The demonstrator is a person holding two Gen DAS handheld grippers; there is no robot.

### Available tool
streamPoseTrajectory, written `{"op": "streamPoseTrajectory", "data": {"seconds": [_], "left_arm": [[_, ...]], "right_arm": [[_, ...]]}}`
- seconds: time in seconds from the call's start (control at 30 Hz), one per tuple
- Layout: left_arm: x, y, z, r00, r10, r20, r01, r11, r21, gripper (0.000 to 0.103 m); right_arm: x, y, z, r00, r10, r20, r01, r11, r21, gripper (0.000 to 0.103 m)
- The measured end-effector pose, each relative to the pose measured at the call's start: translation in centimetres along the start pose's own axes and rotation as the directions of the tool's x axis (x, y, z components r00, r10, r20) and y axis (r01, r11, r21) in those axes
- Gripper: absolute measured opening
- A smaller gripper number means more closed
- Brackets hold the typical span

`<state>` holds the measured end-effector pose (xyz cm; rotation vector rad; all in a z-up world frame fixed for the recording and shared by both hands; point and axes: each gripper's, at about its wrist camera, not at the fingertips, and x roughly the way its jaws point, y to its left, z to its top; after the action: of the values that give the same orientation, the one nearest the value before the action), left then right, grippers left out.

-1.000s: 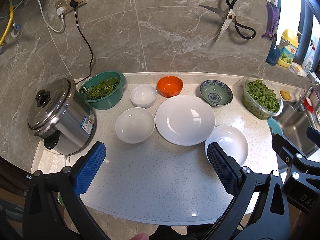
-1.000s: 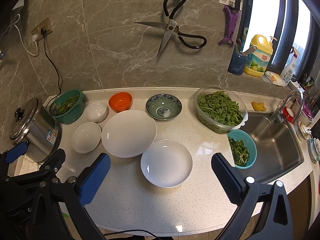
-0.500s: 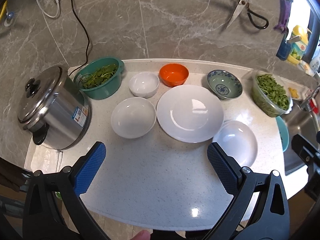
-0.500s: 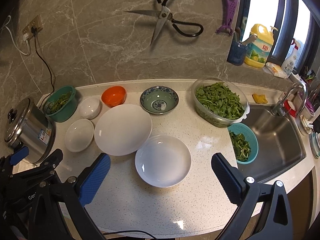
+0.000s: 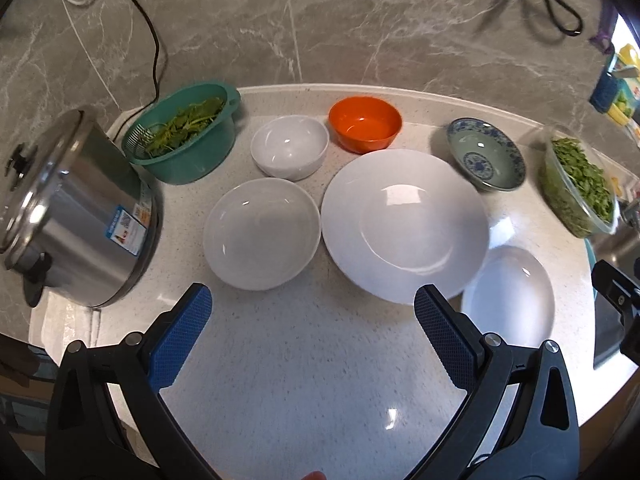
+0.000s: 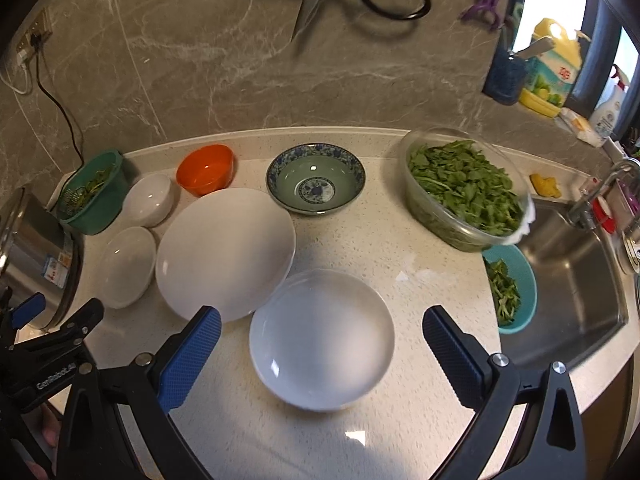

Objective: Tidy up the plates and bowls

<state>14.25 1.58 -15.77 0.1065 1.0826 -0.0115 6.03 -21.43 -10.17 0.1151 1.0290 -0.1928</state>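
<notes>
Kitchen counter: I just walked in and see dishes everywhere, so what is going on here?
A person holds tongs in each hand over the counter to sort plates and bowls. Both are open and empty: the left tongs face the shallow white bowl and large white plate, the right tongs frame the white dish. The small white bowl, orange bowl and blue-patterned bowl sit untouched.

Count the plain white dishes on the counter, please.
4. A small white bowl beside the orange bowl; a wider white bowl before it; the large white plate at centre; a white shallow bowl nearest the right gripper. None seems hidden.
</notes>
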Motion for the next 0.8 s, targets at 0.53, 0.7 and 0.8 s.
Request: {"op": "streamPoseTrajectory", "data": {"seconds": [0.53,0.7,0.8], "left_arm": [[17.2,3.8,6.7,0.968,-0.241,-0.069,0.233,0.967,-0.099,0.102],[20.1,3.9,8.3,0.959,-0.277,-0.053,0.270,0.957,-0.110,0.094],[20.3,3.0,8.9,0.947,-0.320,-0.023,0.316,0.943,-0.106,0.088]], "right_arm": [[16.6,0.6,4.1,0.963,0.125,-0.237,-0.129,0.992,-0.001,0.076],[18.9,0.4,4.6,0.941,0.237,-0.242,-0.235,0.971,0.037,0.073],[19.1,0.5,4.9,0.936,0.274,-0.220,-0.272,0.961,0.042,0.073]]}}
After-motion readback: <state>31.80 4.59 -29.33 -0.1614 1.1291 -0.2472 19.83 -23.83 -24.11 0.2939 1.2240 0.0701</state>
